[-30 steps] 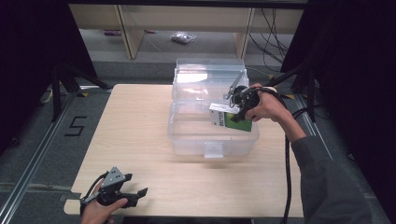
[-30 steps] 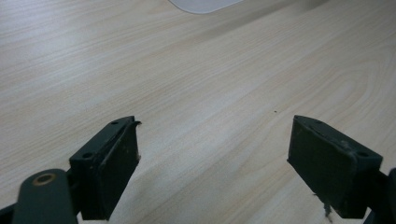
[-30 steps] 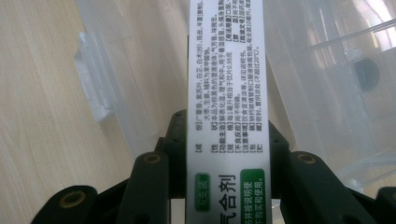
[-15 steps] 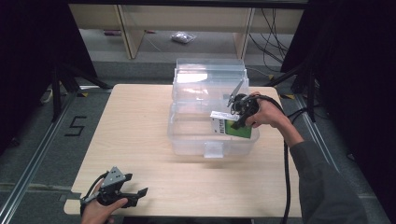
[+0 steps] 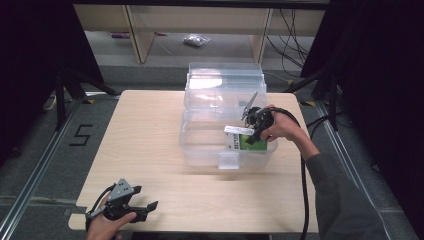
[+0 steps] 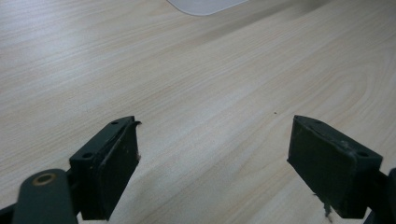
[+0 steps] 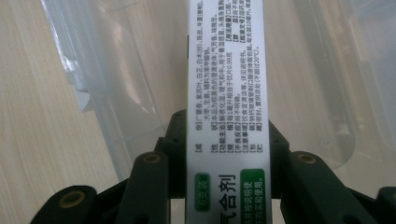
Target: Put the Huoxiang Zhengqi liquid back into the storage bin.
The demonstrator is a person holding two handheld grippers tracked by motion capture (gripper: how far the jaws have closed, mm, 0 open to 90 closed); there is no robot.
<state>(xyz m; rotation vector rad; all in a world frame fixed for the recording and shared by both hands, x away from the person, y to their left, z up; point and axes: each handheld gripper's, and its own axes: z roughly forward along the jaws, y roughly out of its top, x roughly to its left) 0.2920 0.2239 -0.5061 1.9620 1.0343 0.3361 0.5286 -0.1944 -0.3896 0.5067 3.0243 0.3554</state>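
Pale wood bench [image 5: 150, 135] under dark surrounds, shelving behind; floor tape at far left marked 5.

Left: left hand-held gripper [image 5: 142, 207] rests at the near-left corner of the bench, well apart from the work. Its own view shows both jaws spread wide with bare wood between them, gripping nothing. Idle.

Centre: clear bin [image 5: 200, 145] stands on the bench, lid swung up at the back. 1 latch tab faces the near side.

Right: right hand-held gripper [image 5: 254, 131] is over the bin's right half, pinching a green-and-white box [image 5: 245, 140]. In the right gripper view the box [image 7: 226, 93] stands up between the 2 jaws, its narrow printed side toward the camera, jaws pressed flat on its broad faces. Box sits low inside the bin, near the right wall; cannot tell whether it touches the floor of the bin.

Step in hand, by my reading: placing the box in the bin. Next move likely calls for lowering until it seats, then spreading the jaws and lifting clear of the wall.
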